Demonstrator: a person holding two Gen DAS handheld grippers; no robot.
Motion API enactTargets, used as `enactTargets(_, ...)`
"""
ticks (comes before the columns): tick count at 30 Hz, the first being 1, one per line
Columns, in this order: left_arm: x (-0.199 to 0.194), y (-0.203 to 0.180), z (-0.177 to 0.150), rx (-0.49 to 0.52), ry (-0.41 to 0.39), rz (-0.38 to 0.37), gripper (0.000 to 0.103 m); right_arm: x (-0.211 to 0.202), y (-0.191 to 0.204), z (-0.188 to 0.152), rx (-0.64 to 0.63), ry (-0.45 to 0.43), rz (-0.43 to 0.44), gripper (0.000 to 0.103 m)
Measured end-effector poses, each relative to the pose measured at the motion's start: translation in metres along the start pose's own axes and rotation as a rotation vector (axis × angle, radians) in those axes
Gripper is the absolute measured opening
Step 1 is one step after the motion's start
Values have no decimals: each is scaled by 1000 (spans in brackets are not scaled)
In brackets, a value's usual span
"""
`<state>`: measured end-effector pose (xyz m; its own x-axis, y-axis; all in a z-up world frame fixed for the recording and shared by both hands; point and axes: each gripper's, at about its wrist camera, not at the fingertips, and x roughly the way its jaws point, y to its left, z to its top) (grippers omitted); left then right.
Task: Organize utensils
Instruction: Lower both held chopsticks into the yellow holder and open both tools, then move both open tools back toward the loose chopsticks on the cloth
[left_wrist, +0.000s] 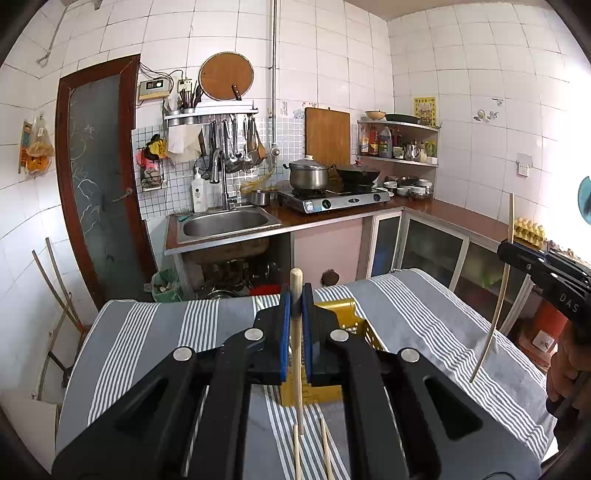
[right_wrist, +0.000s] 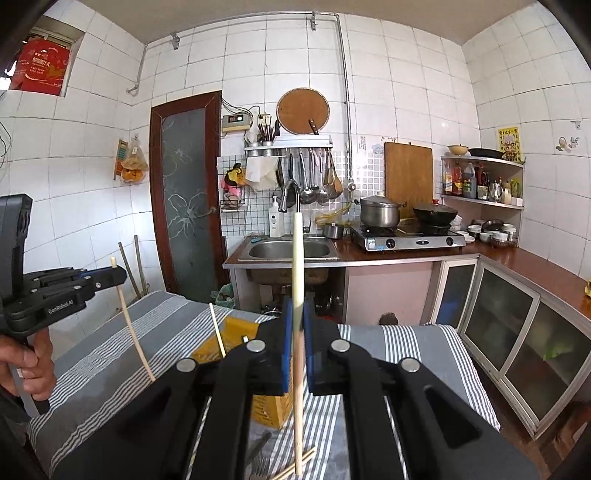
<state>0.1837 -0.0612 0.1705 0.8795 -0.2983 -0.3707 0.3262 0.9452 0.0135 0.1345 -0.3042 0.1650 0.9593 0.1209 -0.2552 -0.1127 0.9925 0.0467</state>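
My left gripper (left_wrist: 296, 301) is shut on a pale wooden chopstick (left_wrist: 297, 354) held upright above a yellow slotted utensil basket (left_wrist: 347, 314) on the striped cloth. My right gripper (right_wrist: 297, 308) is shut on another chopstick (right_wrist: 297, 280), also upright, over the same basket (right_wrist: 236, 332). Each gripper shows in the other's view: the right one (left_wrist: 511, 248) with its chopstick (left_wrist: 496, 306) at the right edge, the left one (right_wrist: 119, 275) with its chopstick (right_wrist: 133, 332) at the left. One chopstick (right_wrist: 218, 328) stands in the basket. Loose chopsticks (left_wrist: 325, 450) lie on the cloth below.
The table carries a grey and white striped cloth (left_wrist: 155, 332). A fork (right_wrist: 258, 465) lies on it near the loose chopsticks (right_wrist: 295, 467). Behind stand a sink (left_wrist: 225, 223), a gas stove (left_wrist: 332, 199) with pots, and cabinets (right_wrist: 517, 332) at the right.
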Motion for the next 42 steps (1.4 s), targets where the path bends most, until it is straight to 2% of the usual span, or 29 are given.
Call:
enactTargets(14,27,5,35,-6,-42,-2,4,39,15,30,6,-40,46,6)
enactTargets(26,68,8,56,-50,-94,-14,4,86,41,36,6,-62,87,6)
enactTargets(31,92,12,49,-58,-66,0,4,112,45,28,-3,-64,79,6)
enactTargets(38,124,21,25,-68,-7,12,4,153,42,2,-2,-2,39,6)
enactTargets(40,137,23,16,-67,25,16,5,162,42,-8,-8,19,26,6)
enactTargets(42,152,23,3,-58,75,15,9,171,38,-19,10,64,23,8)
